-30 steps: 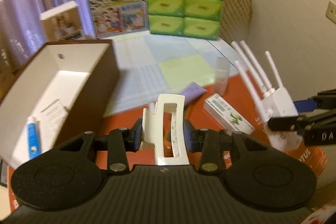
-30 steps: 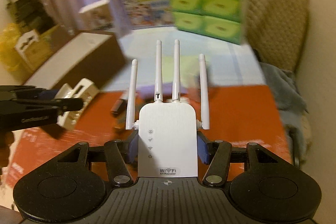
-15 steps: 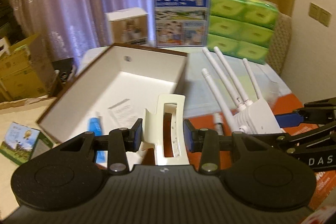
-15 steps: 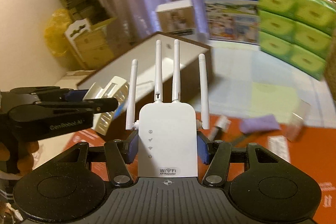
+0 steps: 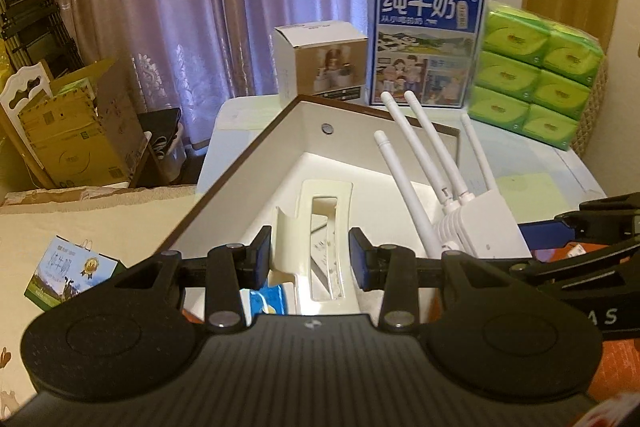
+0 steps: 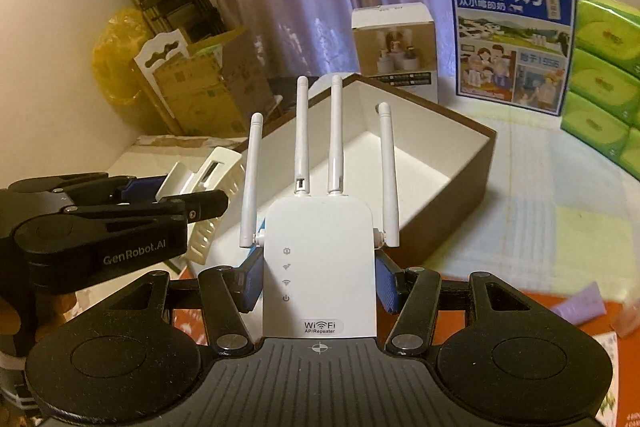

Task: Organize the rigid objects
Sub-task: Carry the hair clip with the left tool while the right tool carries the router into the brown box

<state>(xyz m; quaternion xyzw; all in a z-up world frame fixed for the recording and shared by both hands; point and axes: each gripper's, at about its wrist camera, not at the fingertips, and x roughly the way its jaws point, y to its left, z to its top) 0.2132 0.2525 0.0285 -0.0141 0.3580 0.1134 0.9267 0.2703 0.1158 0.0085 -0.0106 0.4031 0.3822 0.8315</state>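
Both grippers loaded above the open box

My right gripper (image 6: 319, 283) clamps the WiFi repeater (image 6: 320, 267), antennas pointing ahead over the box (image 6: 460, 163); my left gripper (image 5: 308, 255) grips a cream bracket (image 5: 320, 227), long axis forward.

The repeater (image 6: 319, 267) was smooth white plastic; the box (image 6: 460, 163) matt card, brown outside; the curtain (image 5: 200, 7) sheer cloth.

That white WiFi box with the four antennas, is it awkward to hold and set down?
Probably light: the right gripper holds the WiFi repeater by its smooth plastic sides alone. The thin antennas look likely to flex or snag on the brown box.
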